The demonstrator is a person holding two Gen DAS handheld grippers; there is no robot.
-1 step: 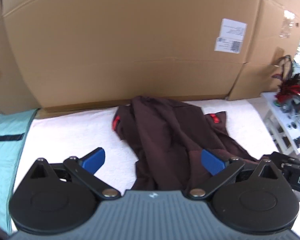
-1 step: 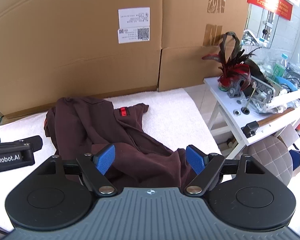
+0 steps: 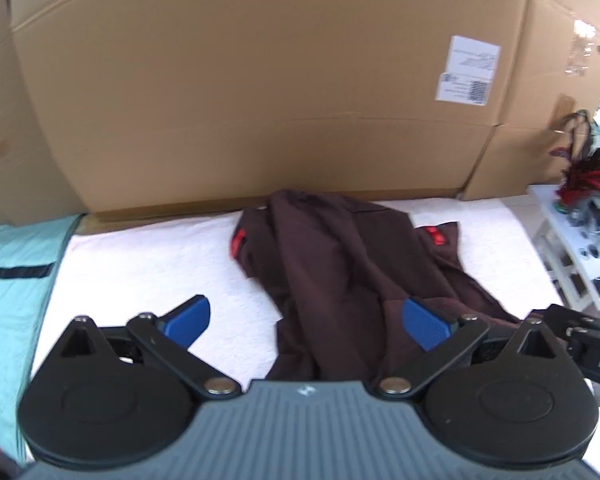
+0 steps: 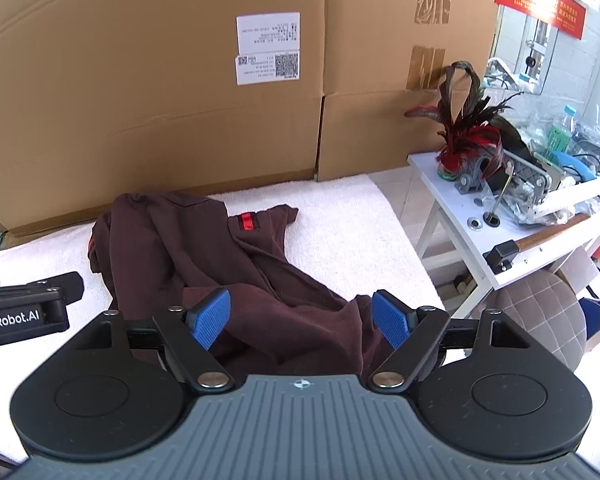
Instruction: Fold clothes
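A: Where is the shirt (image 3: 340, 272) found?

B: It is seen crumpled on the white towel (image 3: 152, 264), near the cardboard (image 3: 260, 92) at the far side.

A: How are the hand-held grippers held?

B: The left hand-held gripper (image 3: 306, 322) is spread wide above the near edge of the shirt. The right hand-held gripper (image 4: 302, 318) is spread too, and nothing is pinched by either.

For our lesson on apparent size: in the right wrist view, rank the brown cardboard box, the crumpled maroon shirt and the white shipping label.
1. Brown cardboard box
2. Crumpled maroon shirt
3. White shipping label
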